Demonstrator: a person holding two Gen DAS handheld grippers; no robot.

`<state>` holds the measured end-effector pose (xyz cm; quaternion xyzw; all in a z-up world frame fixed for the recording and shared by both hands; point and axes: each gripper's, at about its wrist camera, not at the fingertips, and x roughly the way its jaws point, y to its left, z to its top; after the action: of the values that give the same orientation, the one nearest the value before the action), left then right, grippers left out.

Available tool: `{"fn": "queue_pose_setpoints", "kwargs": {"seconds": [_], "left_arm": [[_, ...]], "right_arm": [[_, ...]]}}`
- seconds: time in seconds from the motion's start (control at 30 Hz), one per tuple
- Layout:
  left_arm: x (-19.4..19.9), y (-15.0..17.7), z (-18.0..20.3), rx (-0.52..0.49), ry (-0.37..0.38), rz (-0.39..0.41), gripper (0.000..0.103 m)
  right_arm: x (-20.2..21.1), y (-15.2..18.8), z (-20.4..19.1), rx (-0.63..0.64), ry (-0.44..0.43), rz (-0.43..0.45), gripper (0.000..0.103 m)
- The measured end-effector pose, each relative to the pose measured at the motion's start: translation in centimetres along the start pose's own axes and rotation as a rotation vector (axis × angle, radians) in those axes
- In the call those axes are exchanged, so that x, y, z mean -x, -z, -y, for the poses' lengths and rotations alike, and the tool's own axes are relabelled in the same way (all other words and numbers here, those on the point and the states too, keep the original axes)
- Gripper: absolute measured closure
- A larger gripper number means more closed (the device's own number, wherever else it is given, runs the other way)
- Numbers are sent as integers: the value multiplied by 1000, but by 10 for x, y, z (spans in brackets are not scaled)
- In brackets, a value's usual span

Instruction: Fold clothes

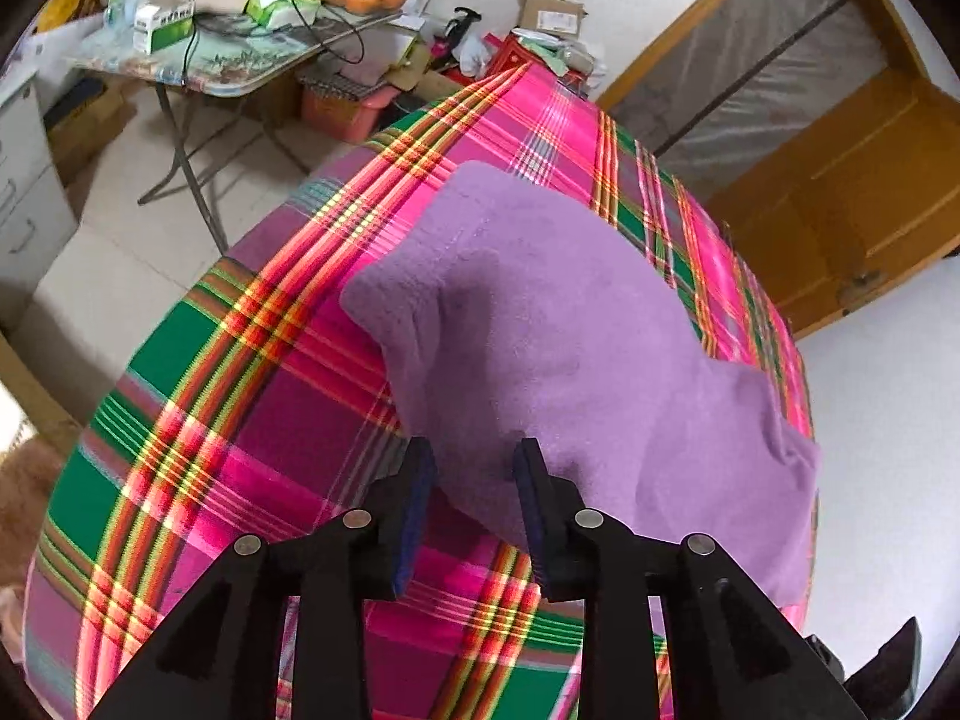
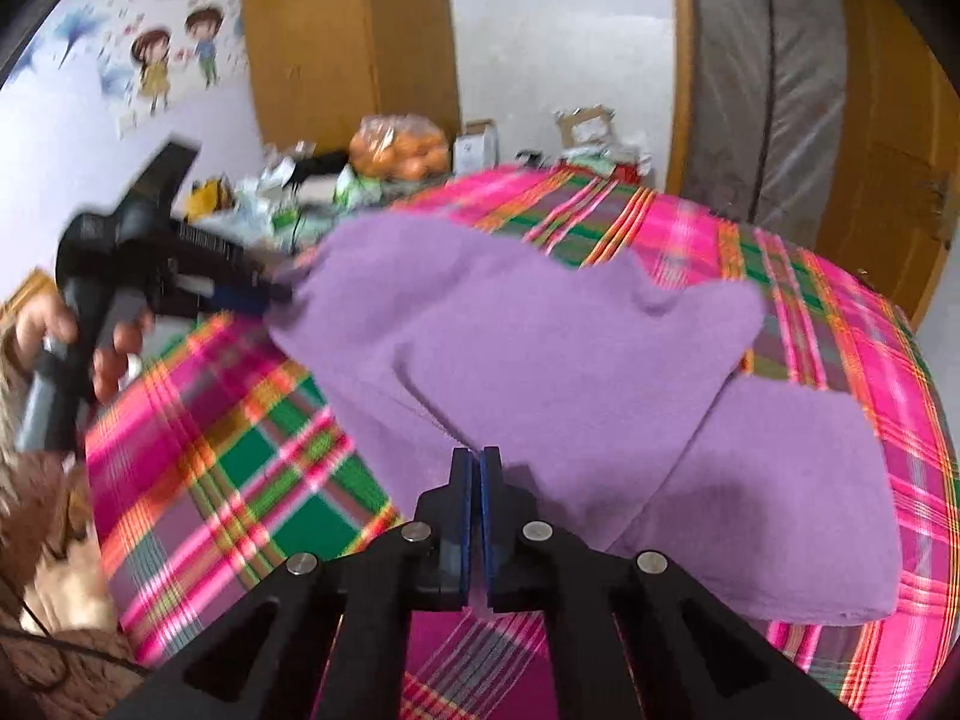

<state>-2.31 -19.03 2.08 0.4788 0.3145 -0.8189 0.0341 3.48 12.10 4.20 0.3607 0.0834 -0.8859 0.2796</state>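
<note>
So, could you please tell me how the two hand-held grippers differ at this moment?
The left hand-held gripper has its jaws apart, with the purple garment reaching between its fingers but not clamped. The right hand-held gripper has its jaws closed on a fold of that garment. The left one sits at the garment's left edge, the right one at its near edge. Both are black with blue pads, above the plaid cover.
</note>
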Motion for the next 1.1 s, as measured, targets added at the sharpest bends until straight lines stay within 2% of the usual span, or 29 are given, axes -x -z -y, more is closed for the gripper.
{"fn": "queue_pose_setpoints", "kwargs": {"seconds": [0.07,0.17,0.27,0.4,0.47,0.57,0.6,0.67,0.73,0.87,1.1], "left_arm": [[-2,-2,-4,51,33,-27,71],[1,-3,-4,79,56,-19,70],[6,-2,4,52,54,-18,70],[20,7,16,42,102,-17,70],[22,16,28,22,173,-45,69],[16,29,41,38,302,-135,61],[9,33,44,44,320,-169,57],[-3,39,51,56,356,-234,57],[-12,43,53,84,350,-256,57],[-23,44,53,195,408,-263,56],[-18,45,54,238,433,-237,52]], "right_arm": [[7,-6,2,-5,18,32,101],[16,-16,3,-12,39,80,101],[25,-28,7,-13,51,117,101],[35,-41,9,-9,61,159,101],[34,-43,7,5,70,160,101],[32,-43,9,-12,69,159,101],[32,-42,9,-14,66,160,101],[32,-42,10,-20,64,161,101],[32,-41,8,-18,63,161,101],[33,-38,7,-10,57,158,101],[29,-30,9,-11,54,134,101]]}}
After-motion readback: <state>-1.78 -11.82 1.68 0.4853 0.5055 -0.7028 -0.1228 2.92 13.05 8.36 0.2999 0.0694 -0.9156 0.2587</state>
